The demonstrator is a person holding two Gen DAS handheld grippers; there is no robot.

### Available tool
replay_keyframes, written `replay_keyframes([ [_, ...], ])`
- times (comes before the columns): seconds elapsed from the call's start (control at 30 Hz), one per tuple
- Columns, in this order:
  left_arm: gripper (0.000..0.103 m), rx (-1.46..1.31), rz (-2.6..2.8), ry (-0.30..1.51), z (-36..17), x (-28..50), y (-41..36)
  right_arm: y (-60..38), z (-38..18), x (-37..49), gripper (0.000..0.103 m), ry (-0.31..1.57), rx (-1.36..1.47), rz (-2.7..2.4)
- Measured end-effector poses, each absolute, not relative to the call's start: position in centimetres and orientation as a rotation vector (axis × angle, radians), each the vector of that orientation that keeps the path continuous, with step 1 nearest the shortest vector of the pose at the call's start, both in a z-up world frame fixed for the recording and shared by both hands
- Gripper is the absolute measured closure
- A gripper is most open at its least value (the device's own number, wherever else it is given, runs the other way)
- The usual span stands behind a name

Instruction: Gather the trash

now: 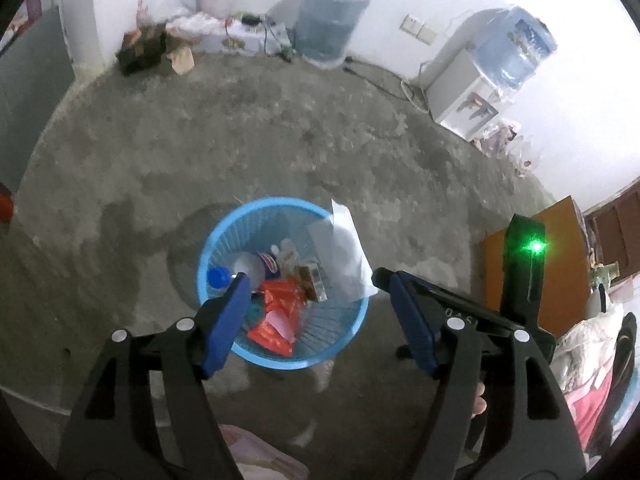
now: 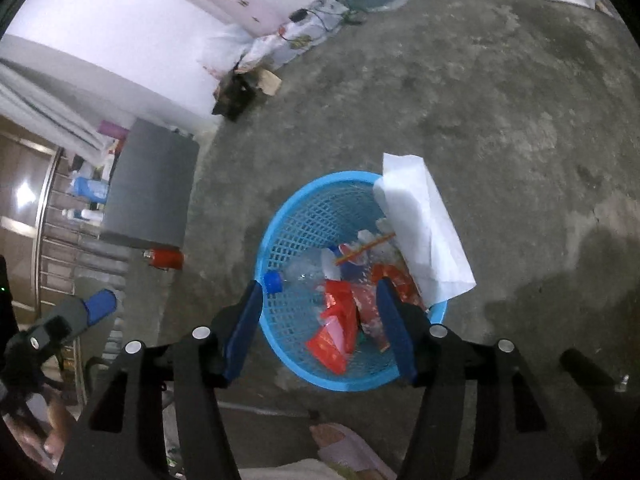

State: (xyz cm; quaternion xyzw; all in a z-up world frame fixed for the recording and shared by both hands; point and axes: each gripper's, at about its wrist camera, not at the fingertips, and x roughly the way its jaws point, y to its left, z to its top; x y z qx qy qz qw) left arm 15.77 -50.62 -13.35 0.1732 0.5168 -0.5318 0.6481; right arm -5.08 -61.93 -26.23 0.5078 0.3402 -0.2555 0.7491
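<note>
Trash (image 2: 340,320) fills blue basket (image 2: 304,220) beneath both downward-tilted, open hand-held grippers.

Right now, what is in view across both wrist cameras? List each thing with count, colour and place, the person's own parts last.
Waste basket: one, blue mesh, on the concrete floor under both grippers.
White paper: one sheet, leaning over the basket's rim.
Red wrappers: several, inside the basket.
Plastic bottle: one, clear with blue cap, inside the basket.
Water jug: one, blue-grey, by the far wall.
Water dispenser: one, white with a blue jug on top, against the wall.
Red can: one, on the floor beside a grey cabinet.
Left gripper: black with blue pads, open above the basket.
Right gripper: same, open above the basket.
Slippered foot: one, pink, bottom edge.
</note>
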Motion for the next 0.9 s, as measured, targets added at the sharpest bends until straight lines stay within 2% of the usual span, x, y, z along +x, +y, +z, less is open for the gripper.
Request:
replay_keyframes([
  [0.23,0.035,0.342,-1.225,1.072,-7.6,16.7,-46.0,-63.6,-25.3,-8.3,0.045,0.610,1.192,-0.576],
  [0.4,0.033,0.324,-1.190,1.001,-2.4,18.3,-39.9,-66.3,-29.9,-10.6,0.045,0.570,1.423,-0.618],
  [0.57,0.030,0.315,-1.124,0.926,1.8,20.2,-32.2,-67.2,-35.6,-9.1,0.044,0.648,1.520,-0.652],
  [0.73,0.029,0.257,-1.006,0.910,3.7,21.8,-23.4,-67.2,-38.1,-5.6,0.044,0.794,1.402,-0.714],
  [0.8,0.029,0.239,-0.934,0.904,4.0,22.1,-19.9,-67.1,-38.2,-4.6,0.050,0.850,1.316,-0.739],
  [0.87,0.029,0.215,-0.860,0.904,3.8,22.2,-16.7,-67.0,-38.3,-4.3,0.063,0.896,1.251,-0.762],
  [0.9,0.029,0.208,-0.836,0.903,3.7,22.2,-15.7,-66.9,-38.3,-3.9,0.066,0.930,1.202,-0.771],
])
